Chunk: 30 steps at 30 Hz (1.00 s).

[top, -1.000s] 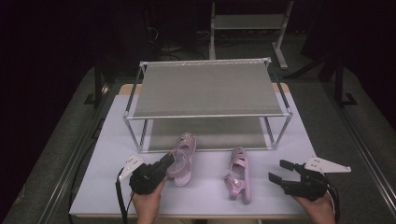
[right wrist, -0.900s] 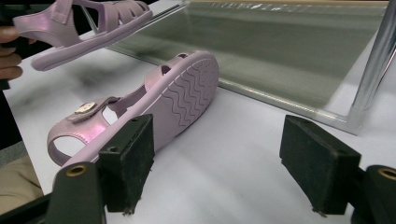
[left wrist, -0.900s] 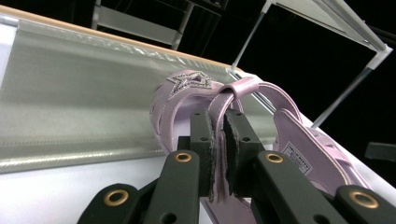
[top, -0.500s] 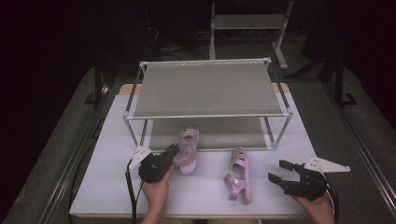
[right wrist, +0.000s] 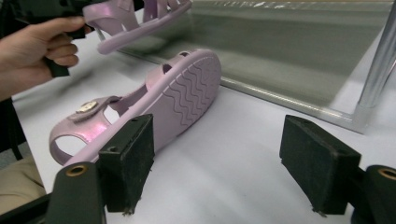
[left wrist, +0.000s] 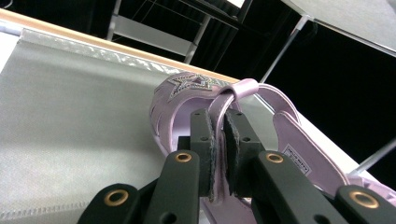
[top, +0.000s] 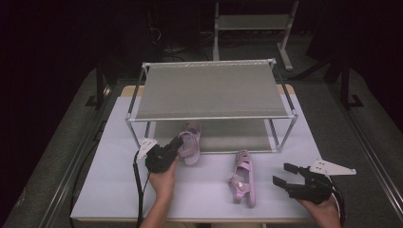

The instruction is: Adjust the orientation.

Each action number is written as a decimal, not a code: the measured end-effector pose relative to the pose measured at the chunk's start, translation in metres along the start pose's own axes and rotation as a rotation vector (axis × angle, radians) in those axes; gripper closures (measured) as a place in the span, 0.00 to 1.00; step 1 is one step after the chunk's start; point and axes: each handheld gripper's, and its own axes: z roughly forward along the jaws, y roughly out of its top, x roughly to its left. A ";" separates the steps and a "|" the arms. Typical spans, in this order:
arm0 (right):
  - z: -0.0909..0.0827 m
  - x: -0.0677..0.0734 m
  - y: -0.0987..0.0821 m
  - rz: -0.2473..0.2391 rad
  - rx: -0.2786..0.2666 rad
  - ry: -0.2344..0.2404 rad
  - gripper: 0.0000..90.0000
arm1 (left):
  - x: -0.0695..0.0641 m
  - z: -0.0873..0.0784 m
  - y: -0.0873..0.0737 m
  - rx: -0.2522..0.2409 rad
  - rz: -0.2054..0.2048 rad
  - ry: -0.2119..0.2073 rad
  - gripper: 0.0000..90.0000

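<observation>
My left gripper (top: 177, 145) is shut on the heel strap of a pink sandal (top: 191, 138) and holds it with the toe over the front edge of the rack's lower shelf (top: 228, 137). The left gripper view has both pads (left wrist: 203, 140) pinching that strap, with the star-decorated toe (left wrist: 187, 86) above the grey mesh (left wrist: 70, 126). A second pink sandal (top: 243, 179) lies on its side on the white table (top: 109, 190), sole toward my right gripper (top: 284, 175). That gripper (right wrist: 224, 158) stands open just right of the fallen sandal (right wrist: 159, 100), not touching it.
A two-shelf metal shoe rack (top: 209, 118) with grey mesh shelves stands across the middle of the table. Its right front leg (right wrist: 378, 70) rises close to my right gripper. Another rack (top: 252, 21) stands on the dark floor behind.
My left gripper has carried the sandal to the right and forward, bringing its toe to the lower shelf. The right gripper and the other sandal have stayed put.
</observation>
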 end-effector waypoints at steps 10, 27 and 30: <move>-0.001 0.000 0.000 0.014 -0.025 0.010 0.29 | 0.002 0.014 0.005 -0.014 0.011 0.002 0.92; 0.002 0.001 0.003 0.018 -0.036 0.021 0.29 | 0.012 0.038 0.009 -0.016 0.015 0.018 0.92; 0.003 0.002 0.003 0.015 -0.031 0.023 0.29 | 0.016 0.042 0.008 -0.007 0.011 0.021 0.92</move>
